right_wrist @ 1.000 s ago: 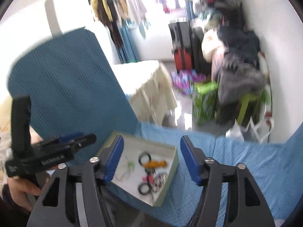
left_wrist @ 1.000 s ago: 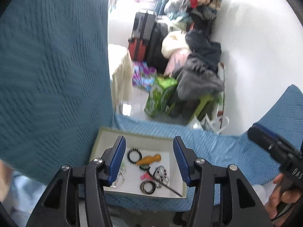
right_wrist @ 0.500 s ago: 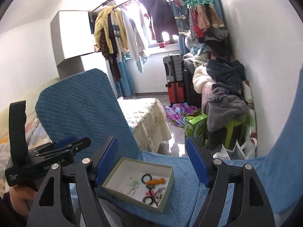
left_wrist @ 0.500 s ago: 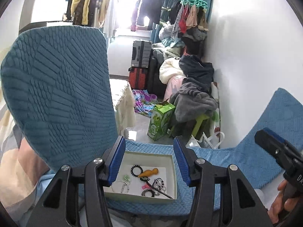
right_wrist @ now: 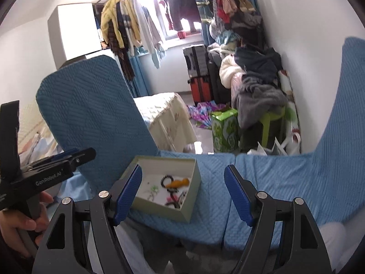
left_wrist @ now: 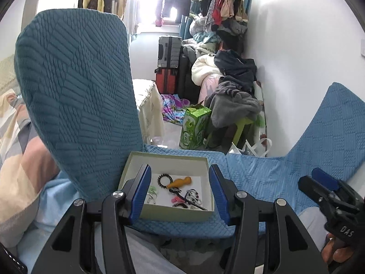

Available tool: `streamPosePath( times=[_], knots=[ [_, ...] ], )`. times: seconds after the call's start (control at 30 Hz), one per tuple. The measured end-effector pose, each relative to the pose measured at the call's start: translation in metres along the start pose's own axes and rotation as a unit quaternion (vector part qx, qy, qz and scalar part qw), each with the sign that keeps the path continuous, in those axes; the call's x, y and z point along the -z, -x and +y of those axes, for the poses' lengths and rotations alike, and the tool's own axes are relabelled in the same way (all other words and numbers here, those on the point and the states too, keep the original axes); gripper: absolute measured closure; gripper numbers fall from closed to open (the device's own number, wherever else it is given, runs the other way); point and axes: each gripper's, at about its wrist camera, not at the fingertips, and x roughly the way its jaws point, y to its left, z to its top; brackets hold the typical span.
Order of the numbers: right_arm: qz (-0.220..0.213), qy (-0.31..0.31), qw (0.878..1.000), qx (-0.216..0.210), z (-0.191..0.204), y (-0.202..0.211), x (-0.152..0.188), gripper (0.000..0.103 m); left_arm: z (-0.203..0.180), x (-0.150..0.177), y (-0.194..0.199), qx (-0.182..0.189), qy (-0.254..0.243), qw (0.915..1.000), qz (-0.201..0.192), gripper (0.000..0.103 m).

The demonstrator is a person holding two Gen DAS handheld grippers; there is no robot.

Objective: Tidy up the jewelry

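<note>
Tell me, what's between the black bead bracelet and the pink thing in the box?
An orange peg-shaped piece, lying between bracelet and pink piece; left wrist view.

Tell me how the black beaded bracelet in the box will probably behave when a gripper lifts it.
The black beaded bracelet looks like separate beads on a cord, so it would probably sag rather than hold its ring shape. It seems small and light. Its rounded beads may slip between flat pads, and it touches the orange piece, which might shift.

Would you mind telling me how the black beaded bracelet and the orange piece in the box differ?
The black beaded bracelet is a dark closed ring of beads; the orange piece is a solid, elongated, smooth shape. The bracelet lies nearer the box's left side, the orange piece to its right, its end meeting the ring. Both lie flat on the white floor, ungripped.
</note>
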Motion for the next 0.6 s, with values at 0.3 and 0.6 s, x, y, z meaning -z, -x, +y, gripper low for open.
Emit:
streamPosePath(
  times=[0.3,0.6],
  knots=[
    [0.008,-0.009,1.000,0.020,-0.005,0.000,0.019,0.023,0.006,0.019,-0.003,-0.007,0.005,0.9998,0.017,0.050],
    [0.024,-0.017,0.999,0.026,-0.008,-0.011,0.034,0.013,0.009,0.025,-0.011,-0.009,0.000,0.9995,0.029,0.050]
  ],
)
